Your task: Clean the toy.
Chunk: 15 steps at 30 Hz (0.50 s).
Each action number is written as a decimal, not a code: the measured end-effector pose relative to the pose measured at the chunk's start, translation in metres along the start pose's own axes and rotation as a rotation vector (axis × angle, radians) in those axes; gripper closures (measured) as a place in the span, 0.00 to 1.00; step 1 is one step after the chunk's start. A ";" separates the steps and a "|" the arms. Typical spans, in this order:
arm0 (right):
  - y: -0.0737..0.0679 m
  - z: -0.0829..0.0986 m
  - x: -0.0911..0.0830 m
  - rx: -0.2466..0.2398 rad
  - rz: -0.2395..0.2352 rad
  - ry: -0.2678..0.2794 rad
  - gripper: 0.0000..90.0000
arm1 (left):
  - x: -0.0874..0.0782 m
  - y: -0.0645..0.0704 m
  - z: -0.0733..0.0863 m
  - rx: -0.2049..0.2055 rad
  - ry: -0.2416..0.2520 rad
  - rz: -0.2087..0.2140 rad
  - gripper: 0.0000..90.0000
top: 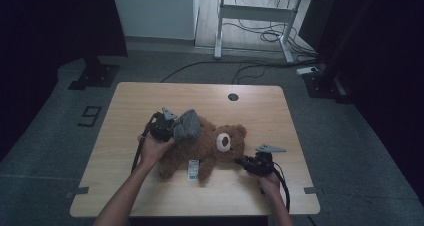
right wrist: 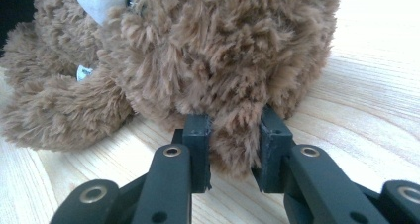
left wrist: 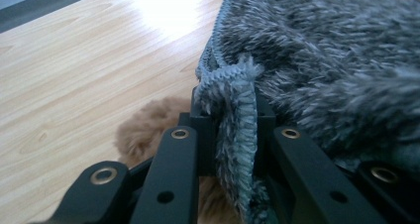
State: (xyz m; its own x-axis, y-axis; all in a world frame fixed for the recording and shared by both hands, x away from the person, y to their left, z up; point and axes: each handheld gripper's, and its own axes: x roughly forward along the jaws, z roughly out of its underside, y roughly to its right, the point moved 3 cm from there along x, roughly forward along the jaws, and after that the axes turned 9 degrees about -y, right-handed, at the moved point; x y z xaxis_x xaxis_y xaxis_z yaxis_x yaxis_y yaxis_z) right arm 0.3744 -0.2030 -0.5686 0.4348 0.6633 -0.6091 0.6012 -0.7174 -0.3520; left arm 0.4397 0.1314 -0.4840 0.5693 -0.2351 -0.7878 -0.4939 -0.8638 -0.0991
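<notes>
Wooden table (top: 150,93) on grey floor (top: 45,151), dim room.

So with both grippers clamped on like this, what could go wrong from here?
1. The left gripper pinches just the knitted edge of the fluffy grey garment; a tug could slip it free.
2. The right gripper holds only a tuft of the brown plush teddy bear, so the bear may twist or pull loose.
3. The bear's white tag could snag under the fabric.

Jaws pinch grey fuzzy cloth (left wrist: 233,110), perhaps knitted.
</notes>
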 end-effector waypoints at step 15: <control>0.001 0.001 0.000 0.004 0.000 -0.006 0.80 | -0.016 -0.010 0.005 -0.021 0.033 0.000 0.88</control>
State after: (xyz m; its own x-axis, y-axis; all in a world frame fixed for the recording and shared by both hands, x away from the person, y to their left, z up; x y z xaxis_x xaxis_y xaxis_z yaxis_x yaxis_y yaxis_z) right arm 0.3748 -0.2035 -0.5696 0.4310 0.6617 -0.6136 0.5985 -0.7185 -0.3544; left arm 0.4326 0.1462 -0.4731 0.5910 -0.2493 -0.7672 -0.4804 -0.8728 -0.0864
